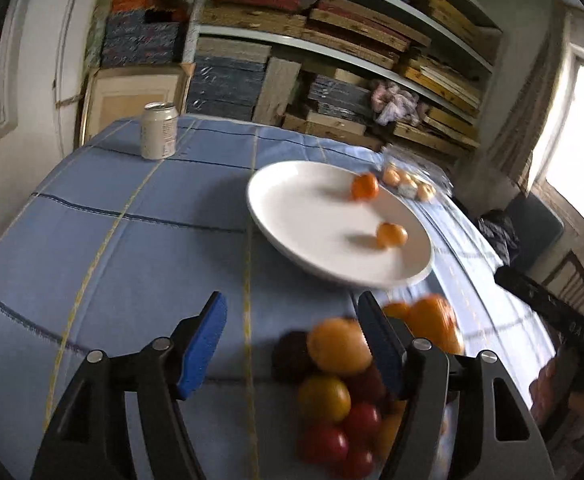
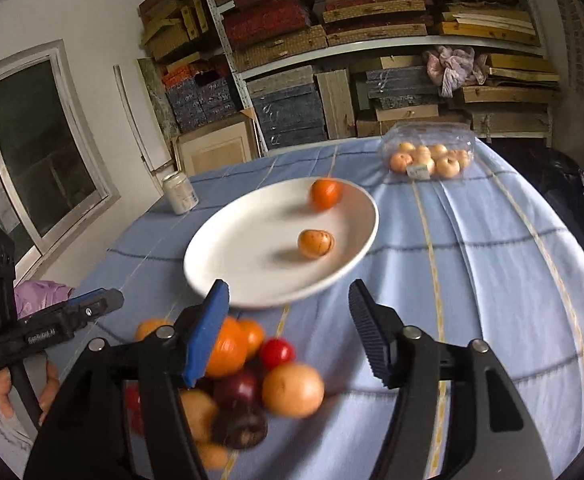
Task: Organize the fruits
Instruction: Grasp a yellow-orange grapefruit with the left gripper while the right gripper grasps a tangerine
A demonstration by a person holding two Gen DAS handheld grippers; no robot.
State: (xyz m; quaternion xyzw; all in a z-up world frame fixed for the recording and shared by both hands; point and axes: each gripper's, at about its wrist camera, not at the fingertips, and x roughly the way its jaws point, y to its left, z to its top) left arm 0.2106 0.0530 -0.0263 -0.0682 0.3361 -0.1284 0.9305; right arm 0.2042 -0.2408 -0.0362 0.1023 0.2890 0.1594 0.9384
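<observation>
A blue checked tabletop [image 2: 492, 264] carries a white plate [image 2: 251, 248] with two small orange fruits [image 2: 316, 243] on it. Nearer, a fruit pile [image 2: 251, 376] of oranges and red ones lies on the cloth. The left claw [image 1: 292, 344] stands apart, the pile at its right finger. The right claw [image 2: 287, 328] is also apart, the pile low by its left finger. A can [image 1: 159, 131] stands beyond.

Home storeroom: box-stacked shelves [image 2: 372, 40] (clothed table [image 2: 492, 260] w/ plate).
</observation>
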